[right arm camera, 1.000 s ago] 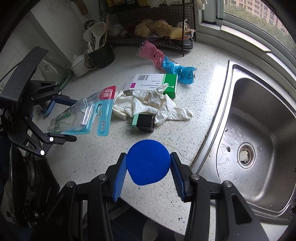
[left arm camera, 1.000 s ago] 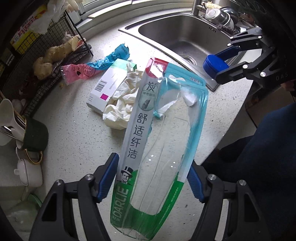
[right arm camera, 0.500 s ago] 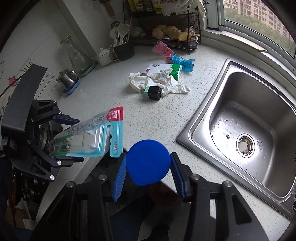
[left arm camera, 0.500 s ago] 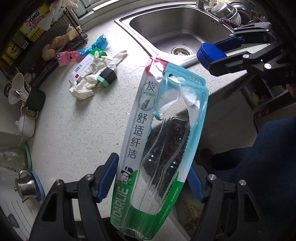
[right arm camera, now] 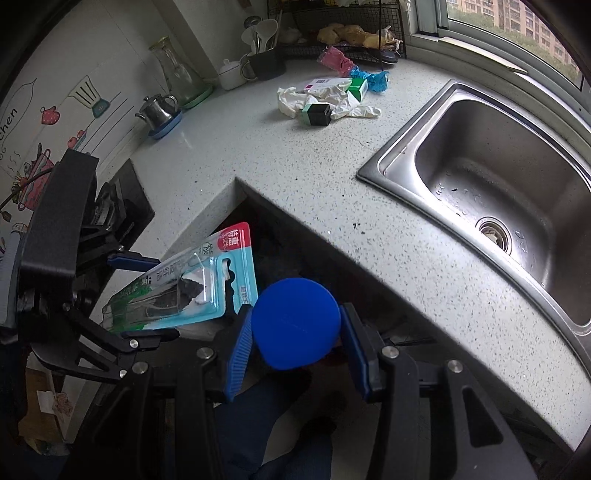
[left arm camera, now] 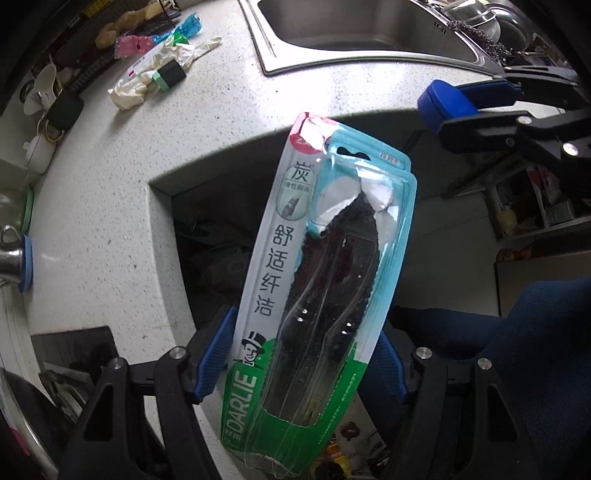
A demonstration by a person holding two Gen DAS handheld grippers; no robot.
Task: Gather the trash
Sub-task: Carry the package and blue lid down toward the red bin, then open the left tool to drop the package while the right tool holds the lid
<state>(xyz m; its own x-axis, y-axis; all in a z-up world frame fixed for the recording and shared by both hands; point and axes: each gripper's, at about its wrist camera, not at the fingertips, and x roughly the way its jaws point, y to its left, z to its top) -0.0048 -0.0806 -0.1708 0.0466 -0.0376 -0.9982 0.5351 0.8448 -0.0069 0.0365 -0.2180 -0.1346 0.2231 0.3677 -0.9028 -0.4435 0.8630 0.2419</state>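
Observation:
My left gripper (left arm camera: pixel 306 358) is shut on an empty Darlie toothbrush blister pack (left arm camera: pixel 321 280), held off the counter's edge over a dark opening below; the pack also shows in the right wrist view (right arm camera: pixel 192 288). My right gripper (right arm camera: pixel 297 347) is shut on a round blue lid (right arm camera: pixel 295 328), which also shows in the left wrist view (left arm camera: pixel 443 107). More trash lies far back on the speckled counter (right arm camera: pixel 258 155): white gloves (right arm camera: pixel 332 103), a small black and green box (right arm camera: pixel 316 114), a white and green carton (right arm camera: pixel 340 86), and pink and blue wrappers (right arm camera: pixel 354 70).
A steel sink (right arm camera: pixel 498 173) is sunk in the counter to the right. A wire rack with ginger (right arm camera: pixel 343 33), a glass carafe (right arm camera: pixel 177 74), a small kettle (right arm camera: pixel 159 110) and mugs (right arm camera: pixel 258 62) stand along the back wall. A stove (right arm camera: pixel 114 206) is at the left.
Both grippers have pulled back from the counter with the pack and the lid still held, and now hang past its front edge over the dark space below. The trash pile looks farther away.

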